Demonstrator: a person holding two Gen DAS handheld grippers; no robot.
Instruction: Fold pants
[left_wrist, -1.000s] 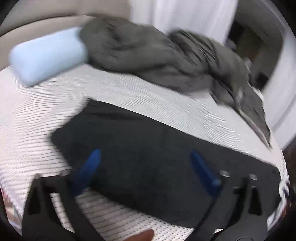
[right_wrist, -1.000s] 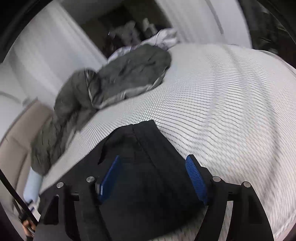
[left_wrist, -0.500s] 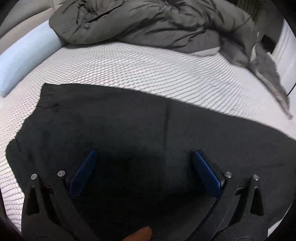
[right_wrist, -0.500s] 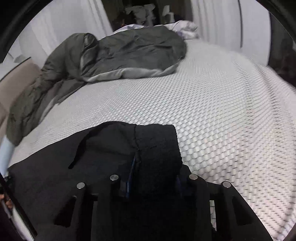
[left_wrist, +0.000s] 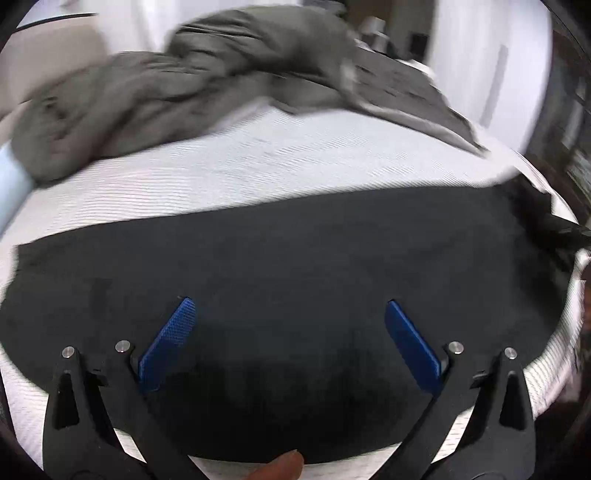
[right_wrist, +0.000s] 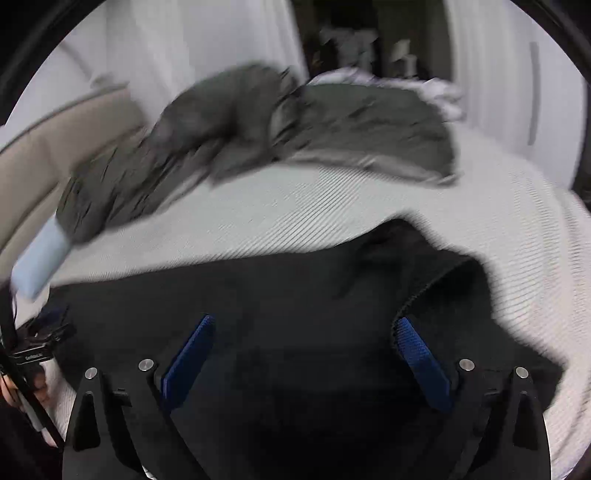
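Across the bed (left_wrist: 280, 173) lie the pants (left_wrist: 295, 266), black, spread long from one side of my left view to the other, near the front edge of the white ribbed cover. From my left camera I see the left gripper (left_wrist: 288, 321) standing over the middle of them, its blue pads (left_wrist: 168, 343) set wide apart with only flat cloth showing in the gap. Nothing is pinched there; the cloth lies beneath the fingers, and I cannot tell whether the tips touch it. A fingertip (left_wrist: 280, 467) shows at the bottom edge of that view.

From my right camera the right gripper (right_wrist: 306, 343) is over the end of the pants (right_wrist: 295, 295) where the fabric bunches and one edge curls up. Its jaws are opening and already stand wide. That curled edge rises just beside the right-hand pad (right_wrist: 421, 354), but the pads do not press on it, so I read no grip.

Behind the pants, a crumpled grey blanket (left_wrist: 192, 81) is heaped along the far side of the bed, well apart from them. A pale blue pillow (right_wrist: 40, 258) pokes out from under its left end. Beyond stand a beige headboard (right_wrist: 48, 162) and white curtains (right_wrist: 207, 40). Both views are smeared, so fine detail in the cloth is lost to me.
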